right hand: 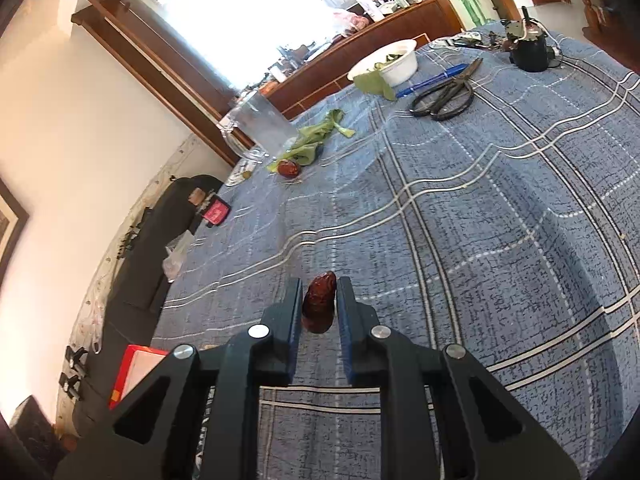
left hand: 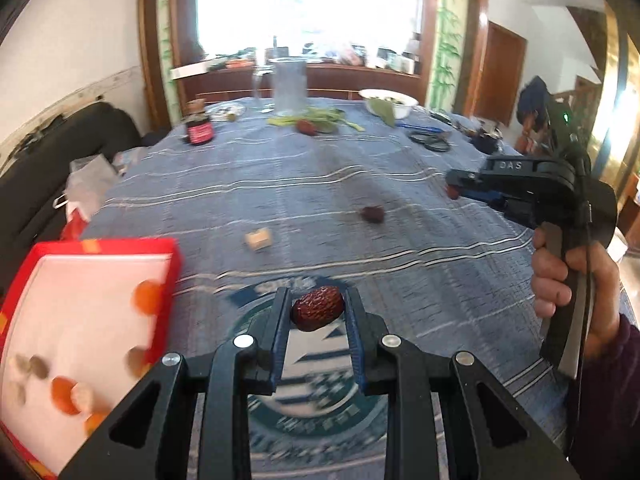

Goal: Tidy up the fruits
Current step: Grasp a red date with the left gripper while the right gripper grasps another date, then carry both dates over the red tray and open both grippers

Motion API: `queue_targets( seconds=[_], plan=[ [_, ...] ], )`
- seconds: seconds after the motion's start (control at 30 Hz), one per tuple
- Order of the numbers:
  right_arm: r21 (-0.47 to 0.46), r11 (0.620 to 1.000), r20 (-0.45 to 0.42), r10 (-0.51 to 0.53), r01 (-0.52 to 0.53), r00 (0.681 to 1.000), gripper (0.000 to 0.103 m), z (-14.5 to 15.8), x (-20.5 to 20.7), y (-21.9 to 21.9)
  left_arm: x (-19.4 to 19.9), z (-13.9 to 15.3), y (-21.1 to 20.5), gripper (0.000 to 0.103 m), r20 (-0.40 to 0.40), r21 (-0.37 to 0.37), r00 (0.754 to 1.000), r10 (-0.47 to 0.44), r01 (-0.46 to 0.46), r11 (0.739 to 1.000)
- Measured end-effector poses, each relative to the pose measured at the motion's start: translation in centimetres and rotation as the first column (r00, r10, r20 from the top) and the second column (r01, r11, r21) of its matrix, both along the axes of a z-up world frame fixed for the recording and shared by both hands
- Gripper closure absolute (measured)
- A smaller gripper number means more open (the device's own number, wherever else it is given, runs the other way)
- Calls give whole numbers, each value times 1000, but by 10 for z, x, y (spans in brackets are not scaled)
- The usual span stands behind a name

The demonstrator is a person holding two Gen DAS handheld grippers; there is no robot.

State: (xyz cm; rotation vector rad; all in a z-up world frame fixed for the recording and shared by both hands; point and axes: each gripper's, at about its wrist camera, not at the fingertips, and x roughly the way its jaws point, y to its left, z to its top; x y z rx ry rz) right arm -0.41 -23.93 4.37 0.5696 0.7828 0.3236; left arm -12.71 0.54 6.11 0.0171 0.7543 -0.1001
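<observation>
Nearest your left wrist camera, your left gripper (left hand: 318, 310) has its jaws closed down on a wrinkled red date (left hand: 318, 309), pinched crosswise between the blue pads and held above the printed emblem (left hand: 316, 364) on the cloth. In the right wrist view, your right gripper (right hand: 319, 306) likewise has its jaws narrowed onto a second date (right hand: 319, 305), held end-on; whether both pads touch it is hard to tell. Outward from there, two more dates lie loose: one mid-cloth (left hand: 373, 214) and one by the leafy greens (left hand: 307, 127) at the far end. So you have four dates in sight, two held and two lying. Just left of your left gripper sits one red tray (left hand: 120, 245) with a white floor, holding blurred orange and pale pieces whose number you cannot count. A small tan block (left hand: 259, 238) lies beyond it. The counter (right hand: 500, 240) wears a blue plaid cloth and also carries one clear pitcher (left hand: 289, 86), one white bowl (right hand: 390, 65), one pair of black scissors (right hand: 444, 98), one blue pen (right hand: 434, 79) and one dark jar (left hand: 199, 128). Behind it are a bright window and wood panelling. Your right hand (left hand: 568, 280) grips the handle upright, the tool reaching leftward over the counter's right side.
</observation>
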Motion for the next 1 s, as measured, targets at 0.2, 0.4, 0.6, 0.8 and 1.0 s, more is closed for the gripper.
queue_targets(
  seconds=[0.2, 0.4, 0.6, 0.8, 1.0],
  plan=[
    [-36, 999, 1, -36, 36, 999, 84, -3, 1, -2, -8, -9, 13, 77, -20, -25, 1000, 11, -11, 1000],
    [-54, 997, 20, -54, 55, 998, 84, -4, -1, -3, -21, -3, 12, 77, 23, 0, 1000, 16, -16, 1000],
    [-77, 995, 29, -56, 58, 998, 84, -5, -4, 1, -33, 3, 20, 77, 60, 13, 997, 38, -39, 999],
    [-114, 991, 36, -70, 74, 997, 84, -6, -5, 3, -38, 5, 31, 77, 65, -6, 996, 54, -54, 999],
    [-137, 987, 32, -85, 89, 996, 84, -8, -5, 3, -43, 5, 41, 77, 66, -26, 995, 71, -69, 997]
  ],
)
